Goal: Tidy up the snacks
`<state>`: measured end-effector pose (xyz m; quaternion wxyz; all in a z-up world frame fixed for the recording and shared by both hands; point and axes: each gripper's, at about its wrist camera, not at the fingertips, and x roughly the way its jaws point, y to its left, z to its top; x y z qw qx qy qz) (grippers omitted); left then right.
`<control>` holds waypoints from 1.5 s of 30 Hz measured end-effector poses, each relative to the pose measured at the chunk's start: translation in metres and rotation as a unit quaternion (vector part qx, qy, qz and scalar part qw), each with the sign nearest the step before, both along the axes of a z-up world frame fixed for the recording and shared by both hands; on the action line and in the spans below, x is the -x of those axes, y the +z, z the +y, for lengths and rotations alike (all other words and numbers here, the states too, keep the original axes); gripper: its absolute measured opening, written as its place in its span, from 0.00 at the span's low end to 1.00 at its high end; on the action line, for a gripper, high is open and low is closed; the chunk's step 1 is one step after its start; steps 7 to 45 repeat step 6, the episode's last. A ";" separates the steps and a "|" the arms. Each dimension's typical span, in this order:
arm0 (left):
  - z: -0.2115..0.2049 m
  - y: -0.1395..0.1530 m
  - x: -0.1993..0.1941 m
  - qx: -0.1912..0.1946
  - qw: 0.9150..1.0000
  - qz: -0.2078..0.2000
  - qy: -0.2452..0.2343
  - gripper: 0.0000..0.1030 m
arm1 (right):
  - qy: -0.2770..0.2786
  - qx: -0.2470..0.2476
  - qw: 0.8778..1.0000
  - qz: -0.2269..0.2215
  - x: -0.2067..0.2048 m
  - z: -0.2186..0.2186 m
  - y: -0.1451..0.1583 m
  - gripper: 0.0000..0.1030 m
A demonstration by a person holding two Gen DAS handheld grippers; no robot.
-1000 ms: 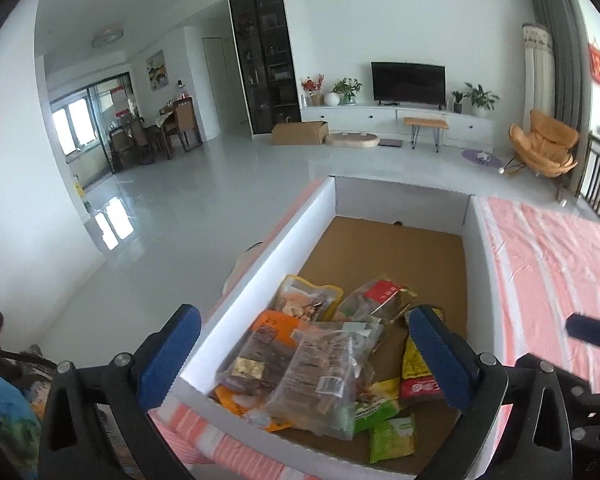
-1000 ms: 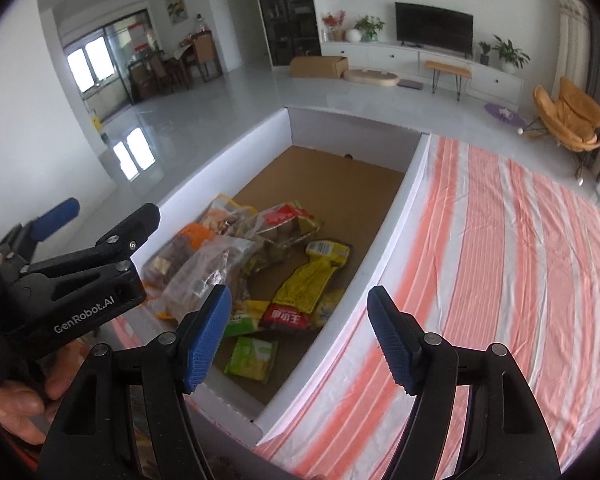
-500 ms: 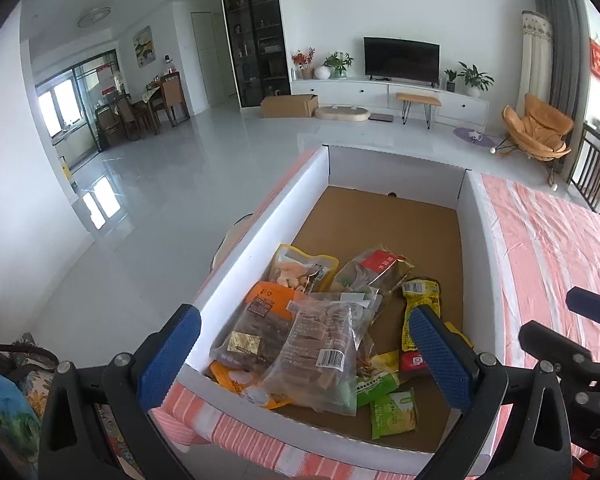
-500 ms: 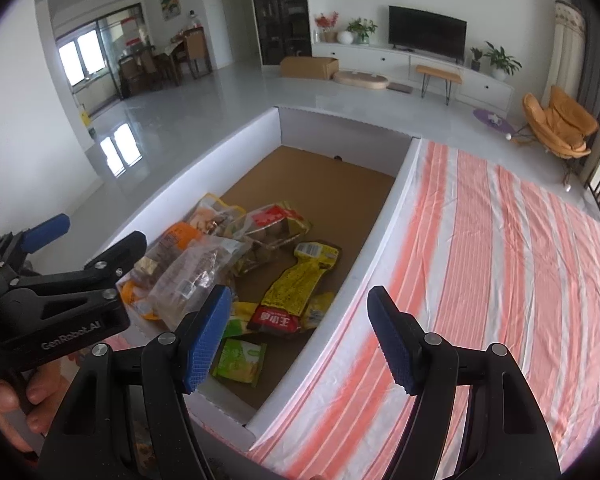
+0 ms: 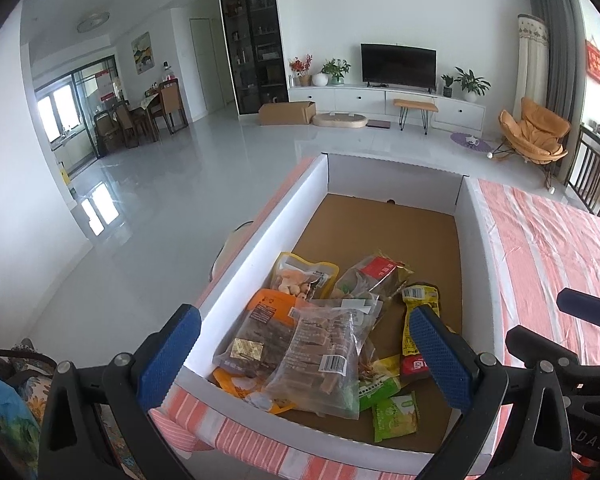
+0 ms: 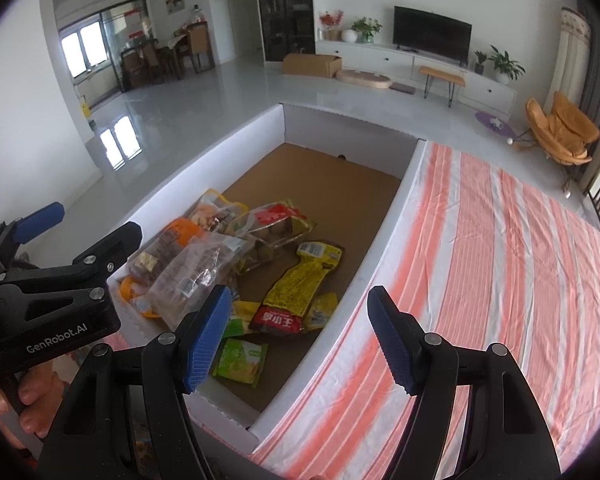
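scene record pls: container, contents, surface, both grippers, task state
container: white cardboard box, open top, brown floor
contents: snack packets piled at near end: clear packet, yellow packet, green packet; far end bare
surface: striped cloth to the box's right
left gripper: open, empty, above pile
right gripper: open, empty
task state: snacks in box, none held

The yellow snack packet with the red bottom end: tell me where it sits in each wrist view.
Left wrist: yellow snack packet is right of centre in the box, its red end partly hidden behind the gripper's right finger.
Right wrist: it lies whole at picture centre, beside the box's right wall.
Shared landmark: the clear packet of brown bars to its left.
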<state>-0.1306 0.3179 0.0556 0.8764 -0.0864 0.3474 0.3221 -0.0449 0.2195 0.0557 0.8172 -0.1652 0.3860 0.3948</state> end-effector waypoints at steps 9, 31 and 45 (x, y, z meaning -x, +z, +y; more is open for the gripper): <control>-0.002 -0.002 0.003 -0.006 1.000 -0.004 0.001 1.00 | 0.003 0.005 1.000 0.000 0.002 0.002 -0.002 0.72; -0.002 -0.002 0.003 -0.006 1.000 -0.004 0.001 1.00 | 0.003 0.005 1.000 0.000 0.002 0.002 -0.002 0.72; -0.002 -0.002 0.003 -0.006 1.000 -0.004 0.001 1.00 | 0.003 0.005 1.000 0.000 0.002 0.002 -0.002 0.72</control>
